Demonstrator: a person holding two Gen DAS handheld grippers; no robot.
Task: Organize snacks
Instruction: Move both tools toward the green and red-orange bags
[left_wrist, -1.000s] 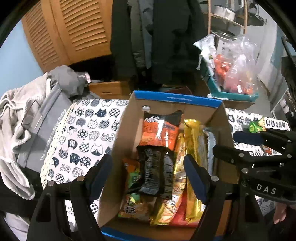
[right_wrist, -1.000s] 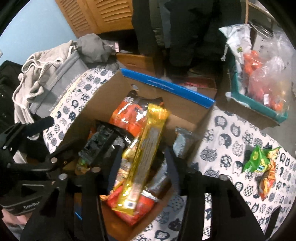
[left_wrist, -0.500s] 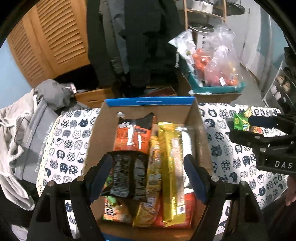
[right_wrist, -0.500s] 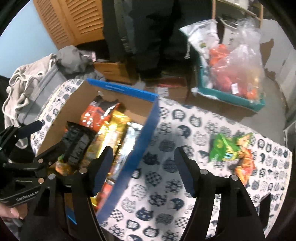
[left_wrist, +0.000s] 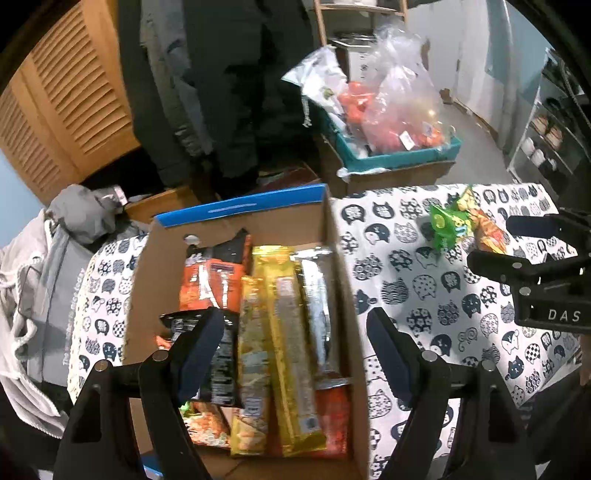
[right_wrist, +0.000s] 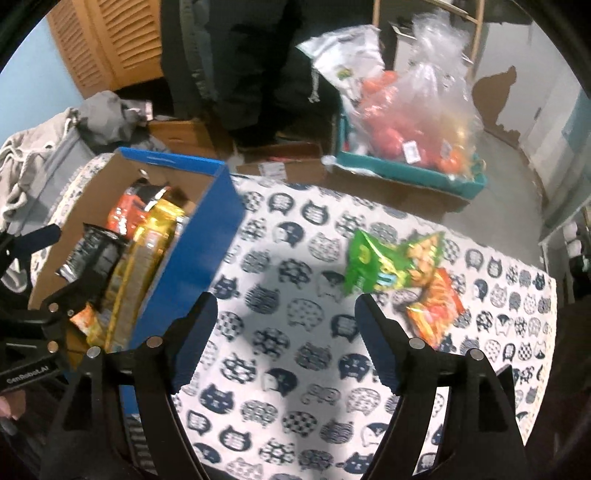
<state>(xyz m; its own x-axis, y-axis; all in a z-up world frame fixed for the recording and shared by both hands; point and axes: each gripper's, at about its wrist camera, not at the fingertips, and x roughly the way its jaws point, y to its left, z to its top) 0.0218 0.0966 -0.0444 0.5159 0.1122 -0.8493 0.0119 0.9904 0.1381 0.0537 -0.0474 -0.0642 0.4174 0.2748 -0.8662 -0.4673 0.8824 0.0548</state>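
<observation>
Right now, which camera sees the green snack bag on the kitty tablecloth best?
The right wrist view: the green snack bag lies near the middle, large and unblocked. The left wrist view shows it smaller, far off to the right.

You see table under cat-print cloth (right_wrist: 295, 332). Blue cardboard box (right_wrist: 192, 258) sits on its left part (packets inside). Green packet (right_wrist: 364, 264) and orange packet (right_wrist: 436, 306) lie on cloth, touching, well right of box.
</observation>
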